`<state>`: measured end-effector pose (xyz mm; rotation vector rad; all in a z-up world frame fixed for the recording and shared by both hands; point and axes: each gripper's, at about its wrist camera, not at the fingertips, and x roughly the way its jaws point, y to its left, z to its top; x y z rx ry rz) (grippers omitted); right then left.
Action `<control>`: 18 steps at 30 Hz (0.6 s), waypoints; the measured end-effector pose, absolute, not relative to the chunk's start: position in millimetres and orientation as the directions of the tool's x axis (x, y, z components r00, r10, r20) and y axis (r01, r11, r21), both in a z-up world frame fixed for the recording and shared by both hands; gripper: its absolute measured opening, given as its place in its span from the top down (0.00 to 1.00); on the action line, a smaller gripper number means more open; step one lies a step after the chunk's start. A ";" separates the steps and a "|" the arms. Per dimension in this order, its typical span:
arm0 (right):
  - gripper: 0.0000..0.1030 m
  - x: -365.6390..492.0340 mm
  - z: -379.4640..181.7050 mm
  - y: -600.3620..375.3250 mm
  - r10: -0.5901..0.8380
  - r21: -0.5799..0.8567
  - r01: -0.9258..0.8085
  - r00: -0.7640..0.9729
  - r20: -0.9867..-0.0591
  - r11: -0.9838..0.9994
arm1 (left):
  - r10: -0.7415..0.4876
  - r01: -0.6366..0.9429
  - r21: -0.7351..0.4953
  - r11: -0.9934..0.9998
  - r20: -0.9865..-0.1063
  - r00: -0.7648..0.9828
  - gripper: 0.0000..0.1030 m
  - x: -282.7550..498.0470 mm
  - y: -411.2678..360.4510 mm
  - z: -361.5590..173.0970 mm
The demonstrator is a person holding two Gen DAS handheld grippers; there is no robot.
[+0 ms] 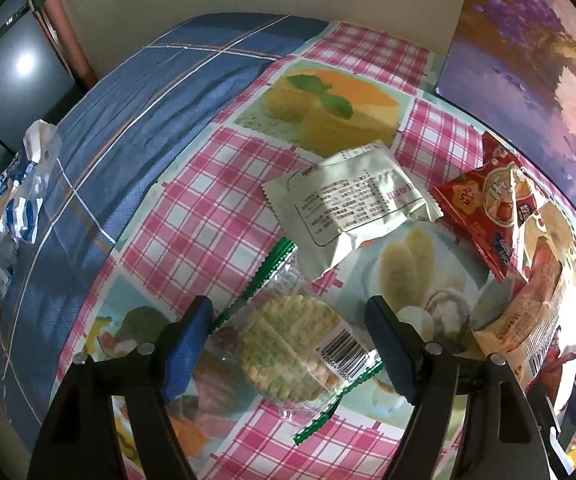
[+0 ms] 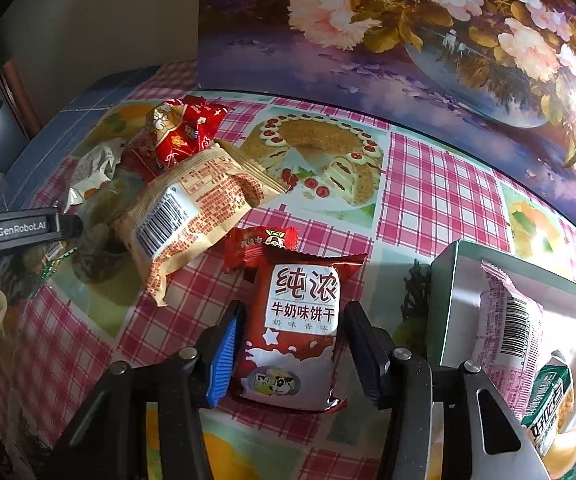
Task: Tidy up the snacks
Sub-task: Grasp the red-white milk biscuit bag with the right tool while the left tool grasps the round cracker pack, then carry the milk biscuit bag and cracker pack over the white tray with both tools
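Observation:
In the left wrist view my left gripper [image 1: 292,340] points down at a clear, green-edged packet of round biscuits [image 1: 288,356] lying on the tablecloth. Both pads touch its sides. In the right wrist view my right gripper [image 2: 292,344] straddles a red and white milk-biscuit packet [image 2: 292,336], with the blue pad against its left edge and the other finger at its right edge. A white box with a green rim [image 2: 448,276] at the right holds a pink packet [image 2: 504,328] and a green one [image 2: 548,396].
A cream packet [image 1: 352,208], a red packet [image 1: 488,208] and a beige packet [image 2: 192,216] lie on the pink checked cloth [image 2: 428,200]. A floral picture board [image 2: 408,40] stands along the back. A crumpled blue and white bag [image 1: 16,200] lies on blue cloth at the left.

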<state>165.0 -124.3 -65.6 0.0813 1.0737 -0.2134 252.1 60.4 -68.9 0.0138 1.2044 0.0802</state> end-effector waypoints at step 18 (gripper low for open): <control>0.59 152.7 -53.8 -137.2 -0.056 0.069 0.259 0.447 -0.893 0.964 | 0.015 -0.065 -0.008 0.998 -0.935 0.355 0.42 217.7 55.8 -69.2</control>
